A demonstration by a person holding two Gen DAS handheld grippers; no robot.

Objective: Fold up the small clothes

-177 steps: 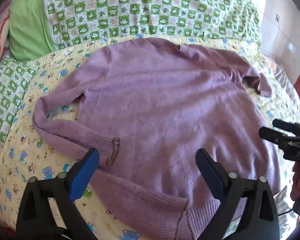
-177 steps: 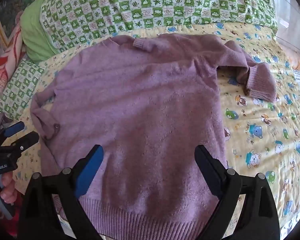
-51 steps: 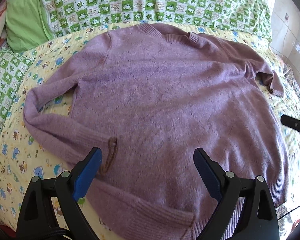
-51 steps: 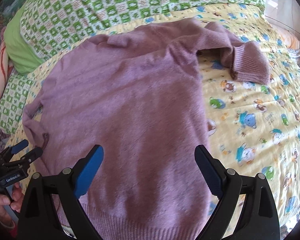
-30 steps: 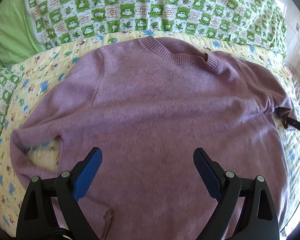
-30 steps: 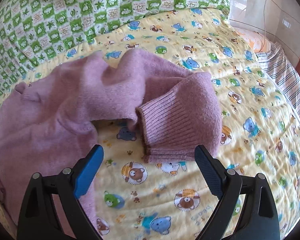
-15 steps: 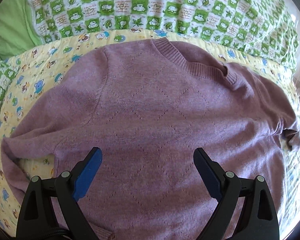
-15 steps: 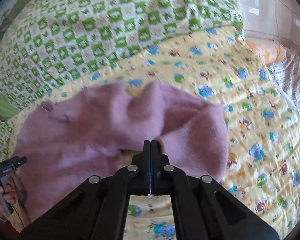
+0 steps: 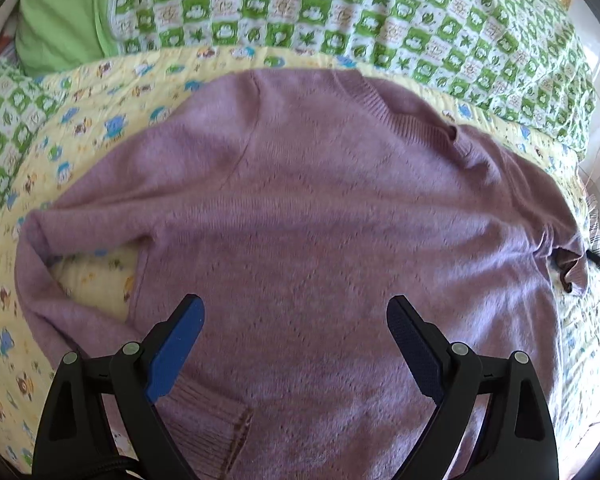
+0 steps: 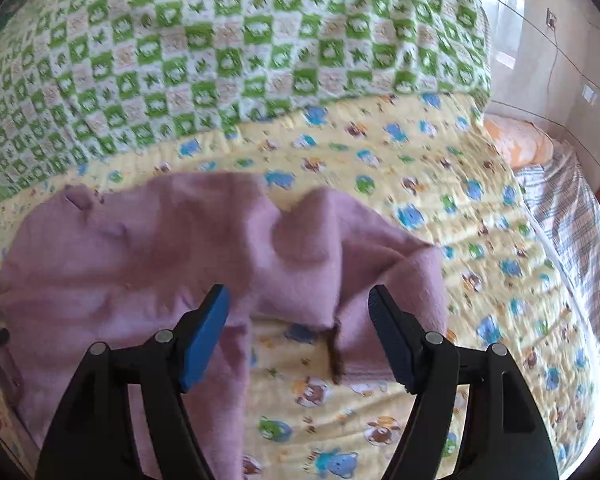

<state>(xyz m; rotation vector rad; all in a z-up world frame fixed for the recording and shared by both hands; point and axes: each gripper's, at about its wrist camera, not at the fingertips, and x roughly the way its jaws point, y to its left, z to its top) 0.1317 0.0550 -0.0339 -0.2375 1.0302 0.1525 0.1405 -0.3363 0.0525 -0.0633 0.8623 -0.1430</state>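
One purple sweater (image 9: 319,232) lies spread face-up on the bed's yellow quilt (image 10: 479,240), no fold made yet. Left gripper (image 9: 296,344) hovers wide open, empty; right gripper (image 10: 300,332) is opening over the rumpled right sleeve (image 10: 379,264), gripping nothing.

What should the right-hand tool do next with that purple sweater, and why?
Probably close on the sleeve cuff: the right hand-held gripper is opening above it, nothing pinched, and that sleeve lies crumpled beside the purple sweater on the yellow quilt, not yet folded in.
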